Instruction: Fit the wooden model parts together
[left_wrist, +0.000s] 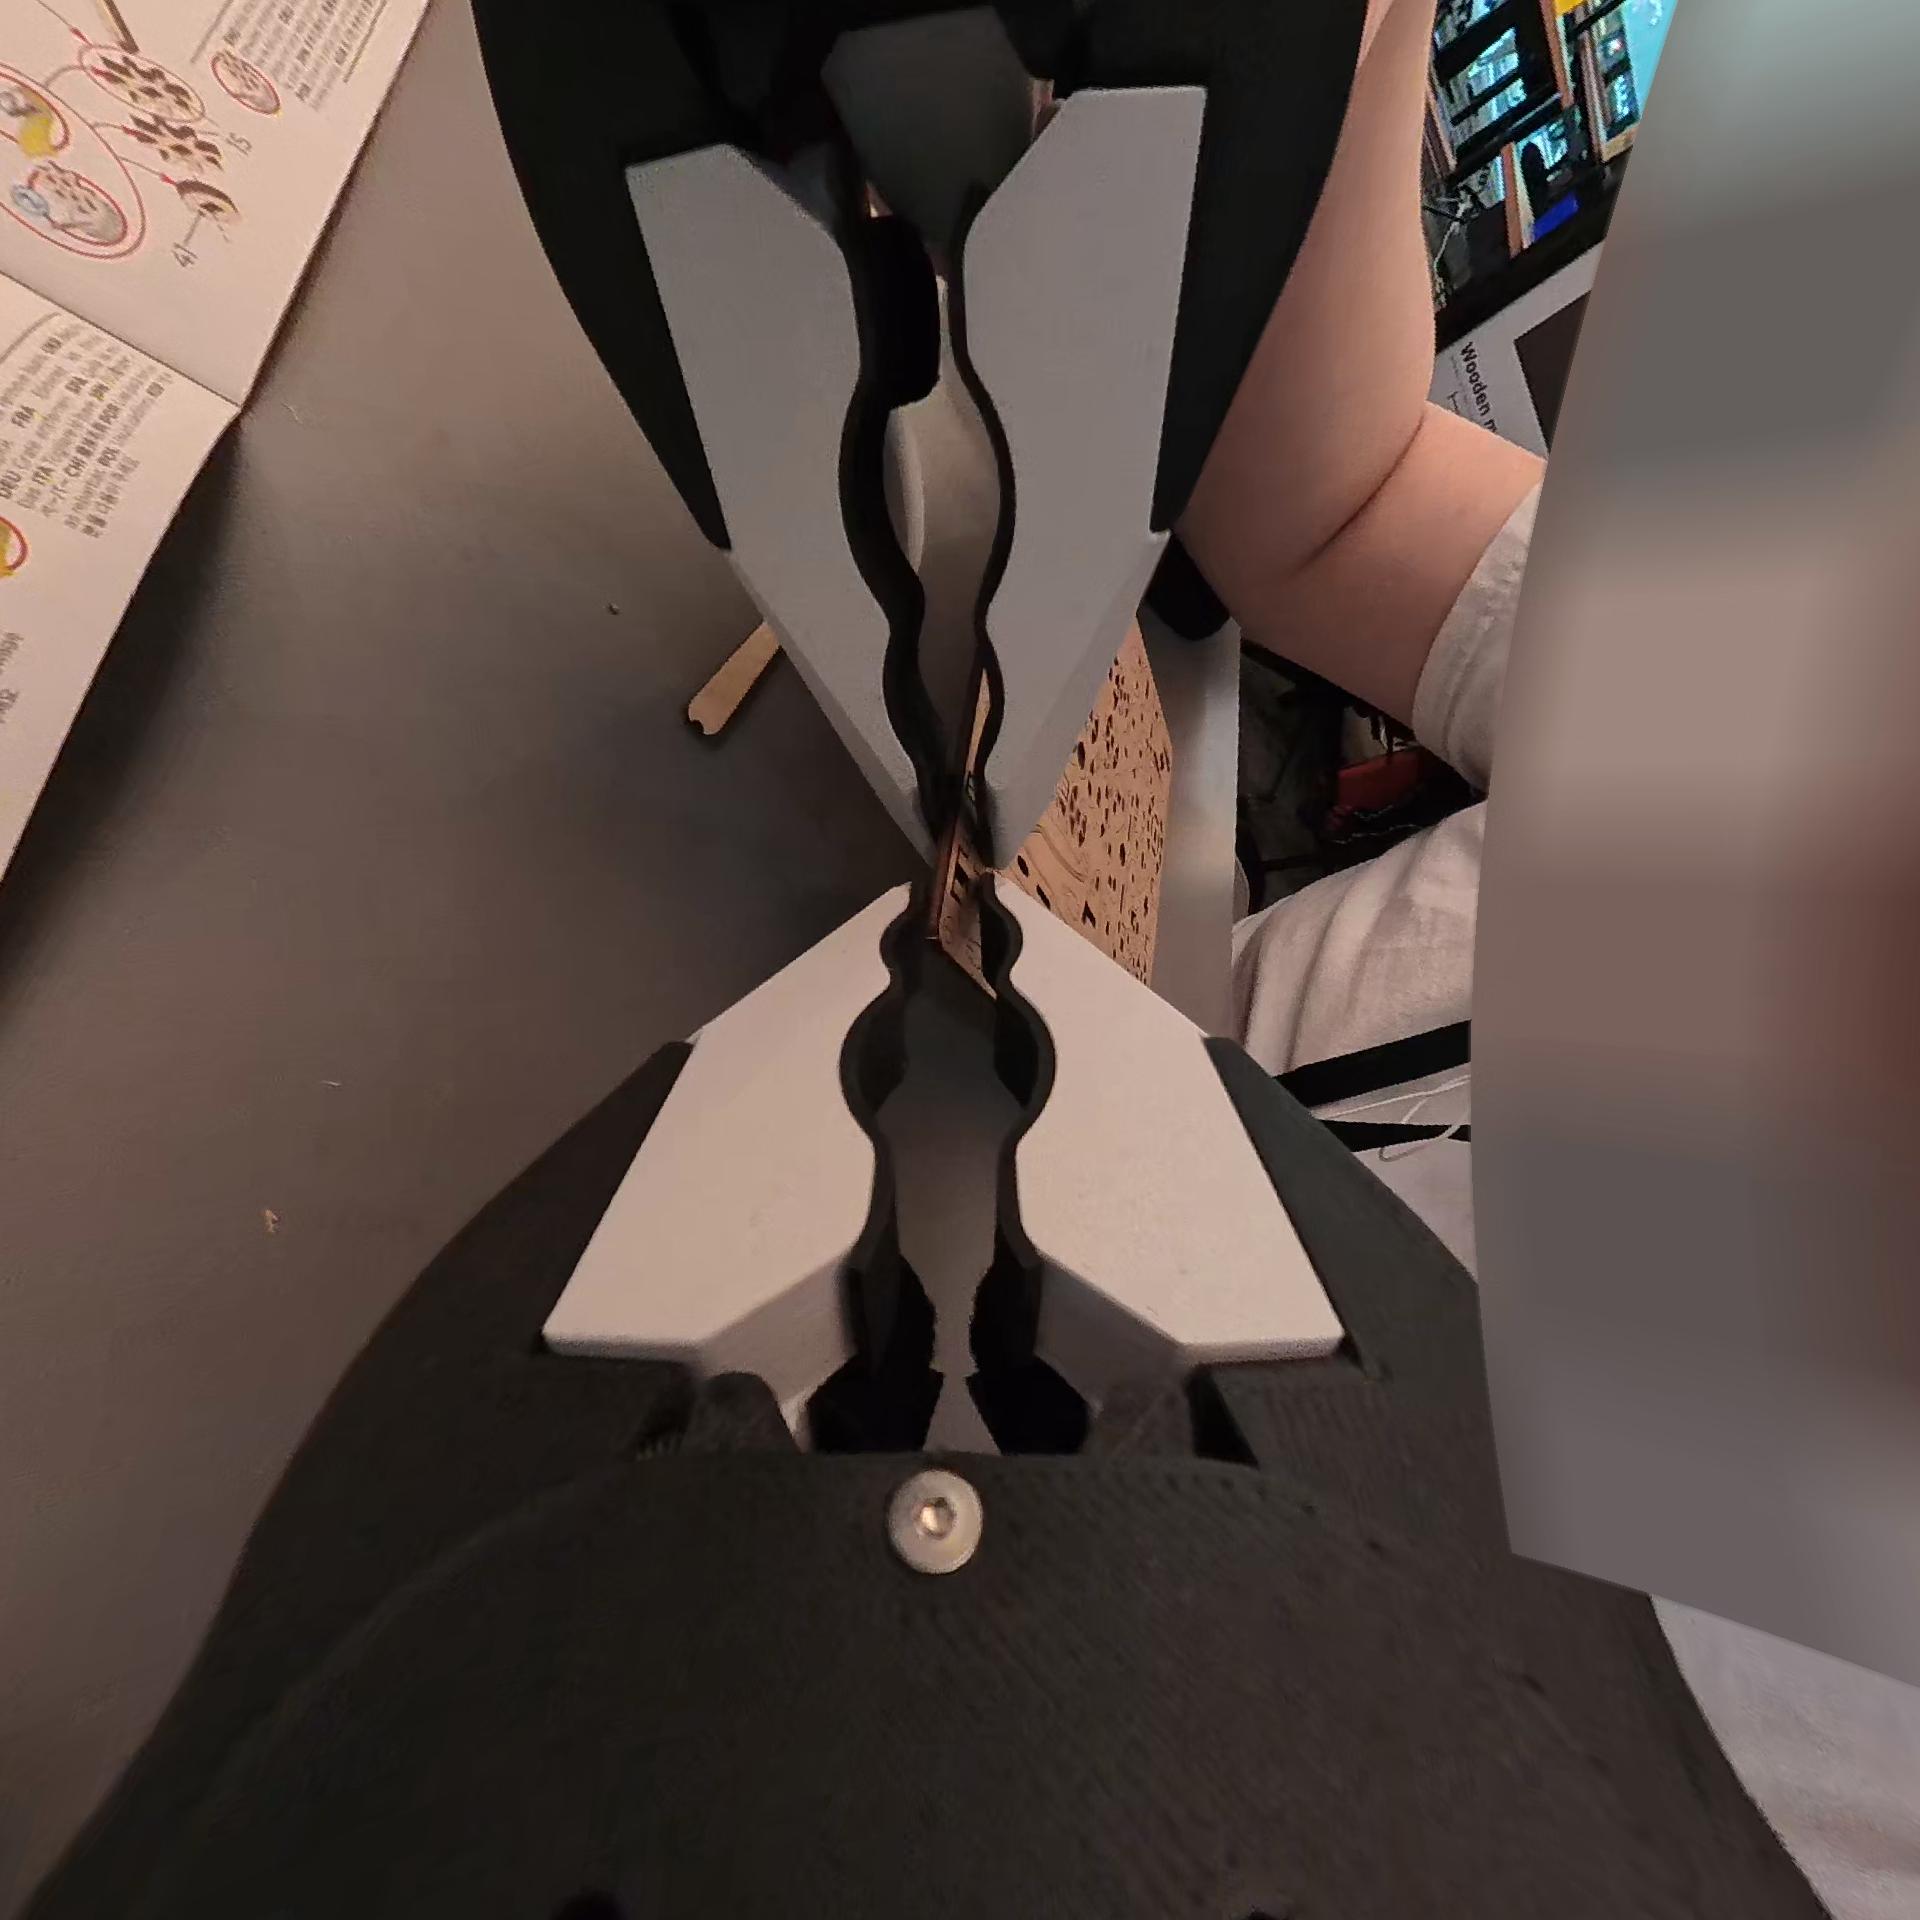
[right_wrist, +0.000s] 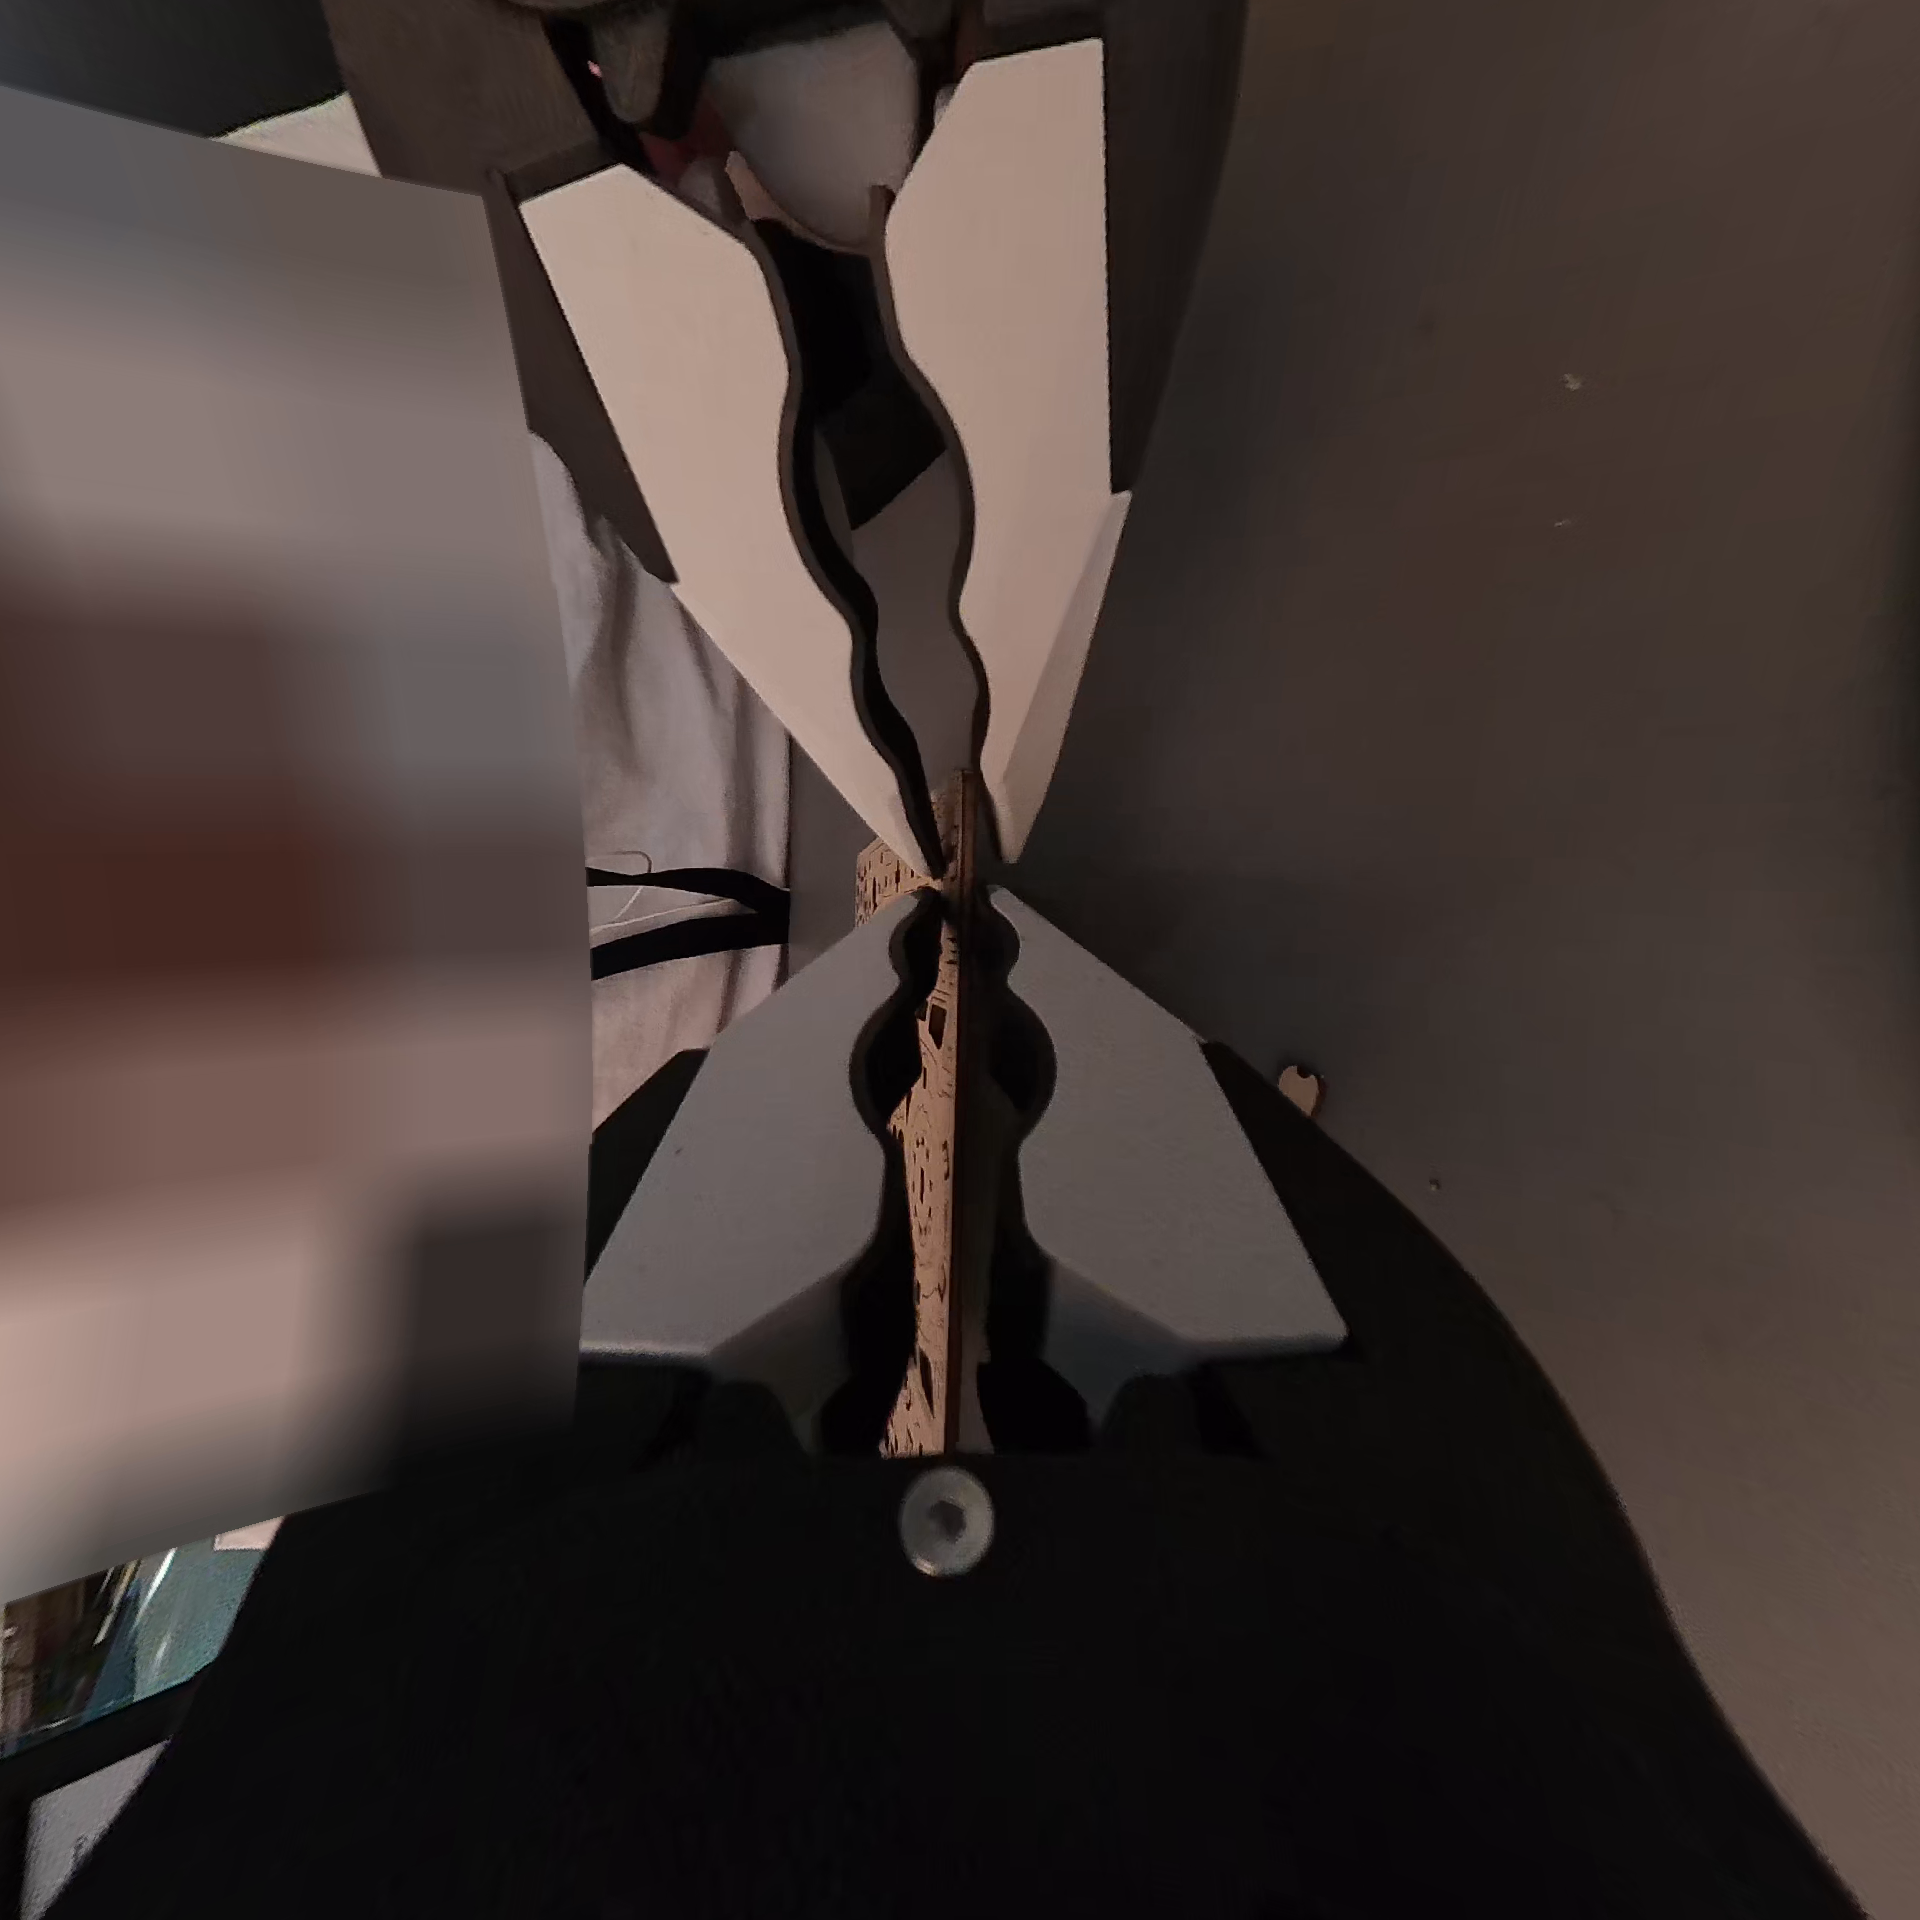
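A thin pale wooden sheet (left_wrist: 1103, 831) with dark laser-cut marks stands edge-on between both grippers above the dark grey table (left_wrist: 436, 831). My left gripper (left_wrist: 951, 906) is shut on its edge from below in the left wrist view. My right gripper (left_wrist: 961, 831) comes in from the top, tip to tip with the left one, also shut on the wood. In the right wrist view the sheet (right_wrist: 928, 1195) runs deep between the right gripper's (right_wrist: 956, 906) fingers, and the left gripper (right_wrist: 951, 831) pinches its far end. I cannot tell whether the wood is one piece or two.
An open instruction booklet (left_wrist: 94, 343) lies at the table's far left. A flat wooden stick (left_wrist: 732, 681) lies on the table behind the grippers. A small wooden part (right_wrist: 1301, 1088) lies on the table to the right. A person's arm (left_wrist: 1351, 468) and white shirt are close.
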